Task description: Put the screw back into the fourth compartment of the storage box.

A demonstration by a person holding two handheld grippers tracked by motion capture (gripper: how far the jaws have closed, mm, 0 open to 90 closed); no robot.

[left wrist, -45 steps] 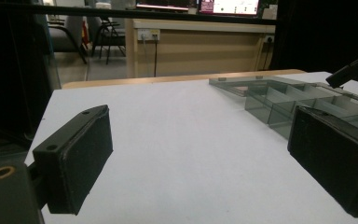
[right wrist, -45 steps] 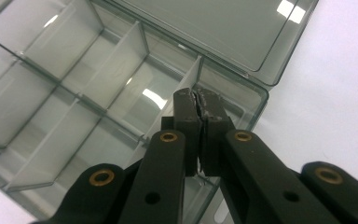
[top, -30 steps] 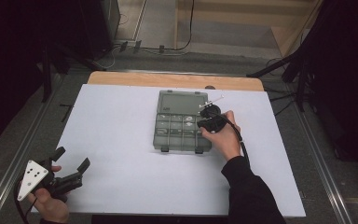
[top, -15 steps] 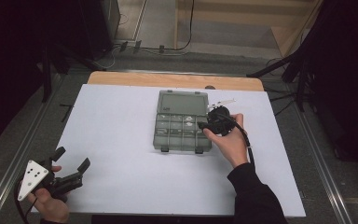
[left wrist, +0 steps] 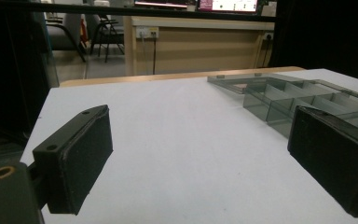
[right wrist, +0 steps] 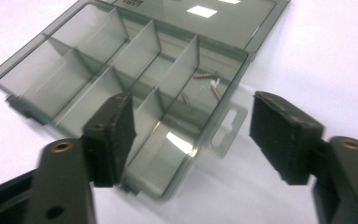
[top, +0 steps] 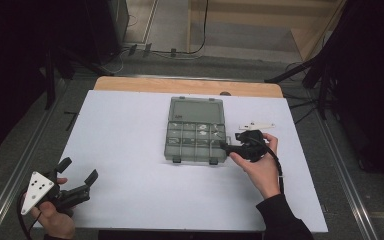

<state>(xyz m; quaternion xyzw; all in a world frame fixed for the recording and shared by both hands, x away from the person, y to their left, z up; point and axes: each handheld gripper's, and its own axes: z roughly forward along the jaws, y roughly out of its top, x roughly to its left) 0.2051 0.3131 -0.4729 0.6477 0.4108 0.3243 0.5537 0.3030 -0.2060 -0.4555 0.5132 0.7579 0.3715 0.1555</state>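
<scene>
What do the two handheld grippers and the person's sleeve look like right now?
The left gripper is black, with a grey three-cornered plate bearing small holes on top and a black cable trailing below. The right gripper is black too, its cable running back along a dark long sleeve. Both have flat, rectangular black pads and brass-coloured fastener rings.

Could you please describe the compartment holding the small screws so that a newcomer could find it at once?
On the white table lies an open smoky-grey organiser box. Seen from the right gripper, find the compartment beside the side hang tab. It holds screws; the others look empty.
</scene>
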